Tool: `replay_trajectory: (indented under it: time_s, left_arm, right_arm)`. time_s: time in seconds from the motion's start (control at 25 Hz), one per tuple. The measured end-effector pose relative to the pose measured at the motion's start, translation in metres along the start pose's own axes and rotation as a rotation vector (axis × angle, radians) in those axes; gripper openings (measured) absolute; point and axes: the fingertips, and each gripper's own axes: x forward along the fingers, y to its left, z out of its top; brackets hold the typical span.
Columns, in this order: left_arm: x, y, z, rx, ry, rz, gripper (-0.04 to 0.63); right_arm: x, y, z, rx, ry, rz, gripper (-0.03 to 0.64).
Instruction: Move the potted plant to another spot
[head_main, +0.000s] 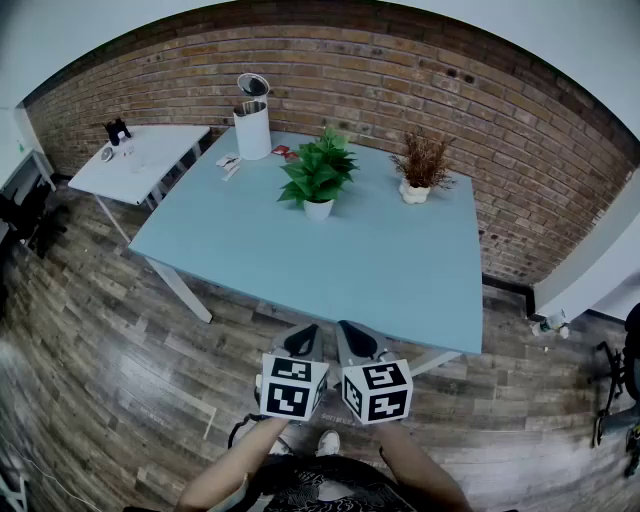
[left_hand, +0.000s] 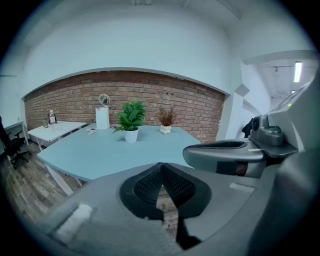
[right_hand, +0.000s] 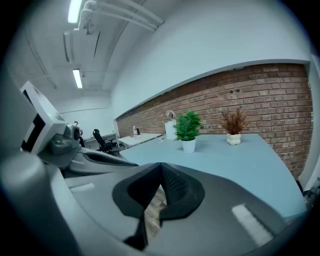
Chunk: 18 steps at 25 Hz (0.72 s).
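The potted plant (head_main: 318, 180) stands near the table's (head_main: 330, 270) far edge. The left gripper (head_main: 302, 341) and right gripper (head_main: 357, 340) have their jaws pressed together, empty.

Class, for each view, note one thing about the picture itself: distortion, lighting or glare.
Head view: fisheye bends the brick wall into an arc. Left gripper view: a black vignette rings the frame, and the table edge bows. Right gripper view: the ceiling strip lights glare white; the potted plant looks evenly lit.

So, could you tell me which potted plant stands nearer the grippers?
The green leafy plant, toward the middle of the table; the brown twiggy plant stands farther back, by the brick wall.
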Motion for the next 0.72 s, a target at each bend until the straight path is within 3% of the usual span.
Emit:
replay_trajectory:
  time_s: [0.72]
  left_arm:
    - [0.037,-0.001,0.001,-0.047,0.020,0.069,-0.003]
  right_arm:
    - [0.026,-0.032,-0.005,-0.011,0.035,0.080,0.006]
